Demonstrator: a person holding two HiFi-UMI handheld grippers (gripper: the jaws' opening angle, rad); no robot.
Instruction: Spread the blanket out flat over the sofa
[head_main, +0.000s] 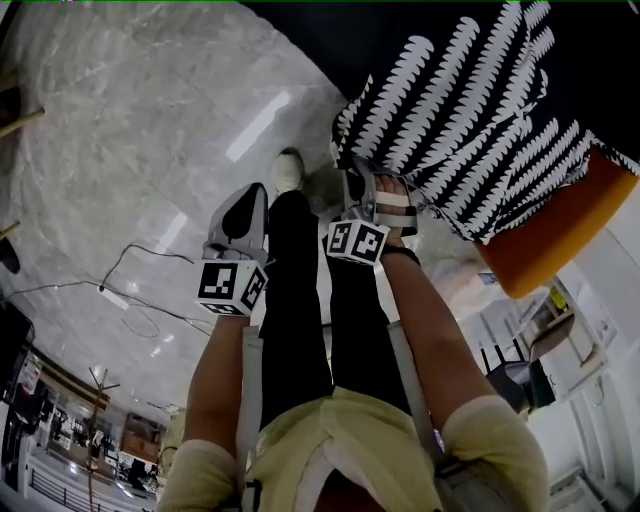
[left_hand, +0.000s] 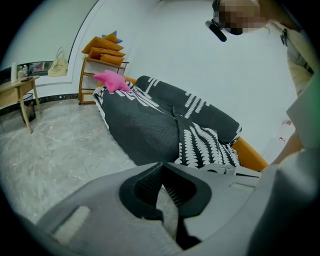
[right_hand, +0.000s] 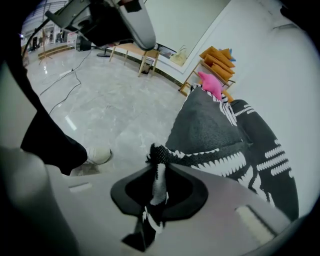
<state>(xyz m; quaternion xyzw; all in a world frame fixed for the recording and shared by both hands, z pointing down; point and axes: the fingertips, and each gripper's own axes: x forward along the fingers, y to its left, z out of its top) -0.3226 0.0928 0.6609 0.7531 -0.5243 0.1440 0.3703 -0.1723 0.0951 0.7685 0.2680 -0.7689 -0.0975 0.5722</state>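
A black-and-white patterned blanket (head_main: 470, 110) lies bunched over an orange sofa (head_main: 550, 235) at the upper right of the head view. My right gripper (head_main: 352, 180) is at the blanket's near corner, and in the right gripper view it (right_hand: 157, 172) is shut on a fold of the blanket's edge (right_hand: 159, 155). The rest of the blanket (right_hand: 215, 130) trails off over the sofa. My left gripper (head_main: 245, 215) hangs over the floor to the left of the sofa, apart from the blanket. Its jaws (left_hand: 161, 172) meet at the tips with nothing between them.
Grey marble floor (head_main: 130, 130) spreads to the left, with a cable (head_main: 140, 290) lying across it. The person's white shoe (head_main: 287, 172) is close to the sofa's corner. A pink star cushion (left_hand: 112, 81), a wooden shelf with orange cushions (left_hand: 102, 55) and a small table (left_hand: 20, 95) stand beyond the sofa's far end.
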